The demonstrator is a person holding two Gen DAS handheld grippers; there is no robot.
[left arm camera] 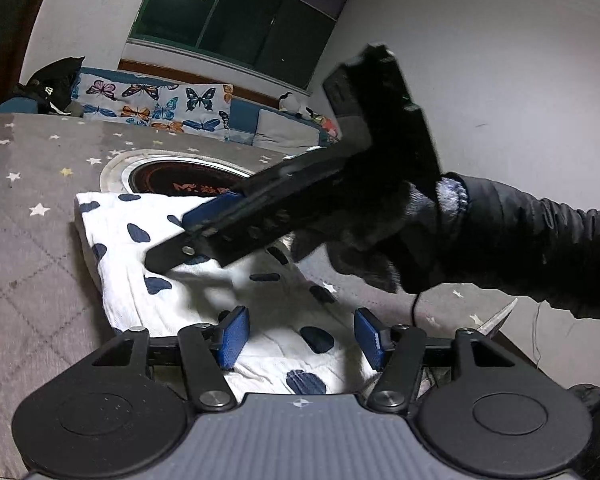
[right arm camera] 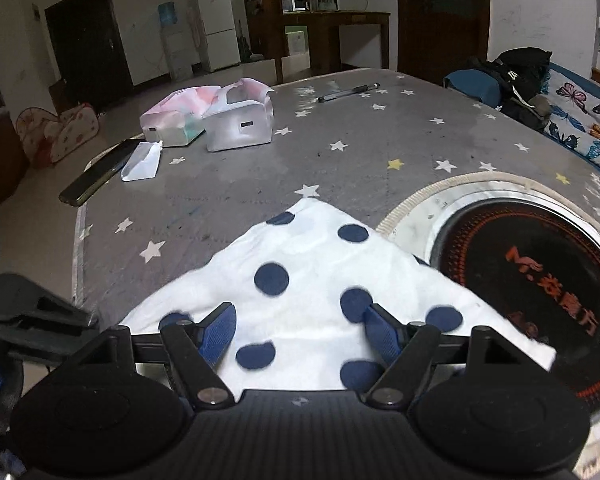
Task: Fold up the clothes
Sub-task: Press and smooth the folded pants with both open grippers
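Dotted garment (right arm camera: 300, 280) lying under both wide-open grippers, left gripper (left arm camera: 300, 338), right gripper (right arm camera: 298, 334); star-print tabletop (right arm camera: 260, 168) extending bare beyond.

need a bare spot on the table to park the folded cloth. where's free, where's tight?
Free: the star-print cover between the dotted cloth and the two fabric boxes, and the stretch from the pen toward the round cooktop. Tight: the left edge near the phone and white pouch, and beside the cooktop, which the cloth meets.
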